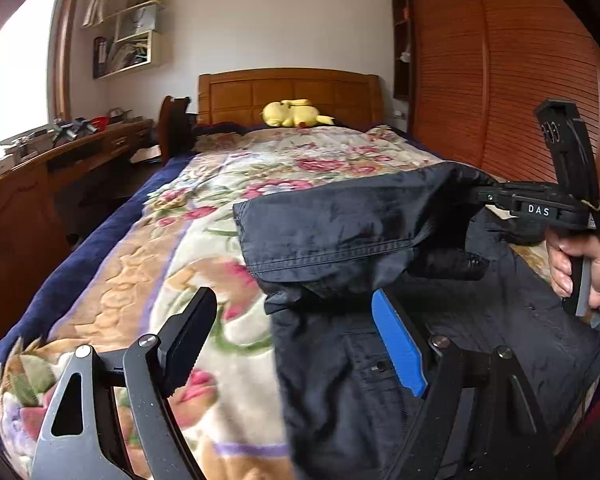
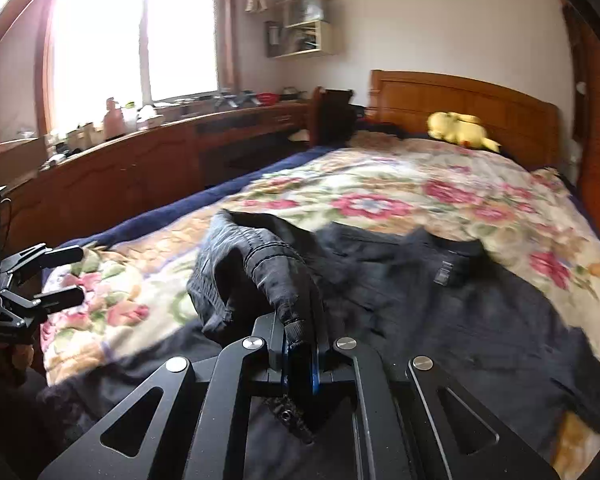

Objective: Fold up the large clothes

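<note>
A: Right wrist view: why is the sleeve [image 2: 260, 264] up?
B: My right gripper [image 2: 300, 344] pinches its cuff to fold it over the dark jacket [image 2: 480, 312] on the bed [image 2: 380, 184]. My left gripper [image 1: 296, 344] is spread wide, holding nothing.

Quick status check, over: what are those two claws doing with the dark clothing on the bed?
Right gripper shut on jacket sleeve, lifted. Left gripper open, empty. Nothing in the way.

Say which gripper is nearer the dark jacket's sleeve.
Right. The right gripper is shut on the sleeve, lifting it off the jacket. The left gripper is open, empty, beside the jacket over the floral blanket.
</note>
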A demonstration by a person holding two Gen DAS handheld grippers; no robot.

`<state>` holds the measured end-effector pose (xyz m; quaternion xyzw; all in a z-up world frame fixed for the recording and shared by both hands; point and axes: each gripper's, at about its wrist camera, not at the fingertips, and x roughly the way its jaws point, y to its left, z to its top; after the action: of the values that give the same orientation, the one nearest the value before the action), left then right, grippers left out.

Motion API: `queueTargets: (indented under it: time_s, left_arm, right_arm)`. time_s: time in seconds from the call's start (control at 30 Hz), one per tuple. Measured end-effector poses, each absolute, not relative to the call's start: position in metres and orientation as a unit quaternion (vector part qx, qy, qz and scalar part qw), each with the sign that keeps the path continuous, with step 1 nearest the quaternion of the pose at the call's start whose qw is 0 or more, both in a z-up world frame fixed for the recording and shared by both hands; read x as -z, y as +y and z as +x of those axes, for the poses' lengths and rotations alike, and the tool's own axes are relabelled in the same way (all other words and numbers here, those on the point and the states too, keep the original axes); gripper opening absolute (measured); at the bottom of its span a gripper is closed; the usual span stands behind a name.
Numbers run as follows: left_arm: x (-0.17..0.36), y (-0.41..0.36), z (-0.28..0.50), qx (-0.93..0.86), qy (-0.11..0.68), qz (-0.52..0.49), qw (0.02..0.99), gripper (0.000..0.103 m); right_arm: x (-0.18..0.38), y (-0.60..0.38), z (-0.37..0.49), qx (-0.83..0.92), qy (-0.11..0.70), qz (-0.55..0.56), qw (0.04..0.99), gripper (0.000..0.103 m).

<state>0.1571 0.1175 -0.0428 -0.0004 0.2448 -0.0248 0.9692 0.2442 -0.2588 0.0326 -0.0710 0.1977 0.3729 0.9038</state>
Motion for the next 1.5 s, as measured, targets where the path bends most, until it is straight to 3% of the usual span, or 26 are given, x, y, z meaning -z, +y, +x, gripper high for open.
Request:
queueTargets:
  time_s: [0.4,0.73,1.17,1.5]
  left_arm:
    - [0.042,0.07,0.169,0.065,0.252,0.016,0.965,0.081]
    - [0.057,0.049,0.205,0.1,0.256,-0.002,0.961,0.081]
    - [0.094,0.032,0.22,0.122,0.282,0.019,0.951,0.081]
    - [0.097,0.038,0.217,0.126,0.282,0.0,0.951,0.081]
  right_arm:
    - [0.006,-0.319,0.23,-0.282,0.252,-0.083,0.922,0.007]
    - [0.005,-0.338,0.252,-0.149,0.3,-0.069,0.94,0.007]
    - [0.018,-0.325,0.253,-0.103,0.336,-0.077,0.933,0.045]
    - [0.024,-0.319,0.251,-0.165,0.347,-0.063,0.921,0.046]
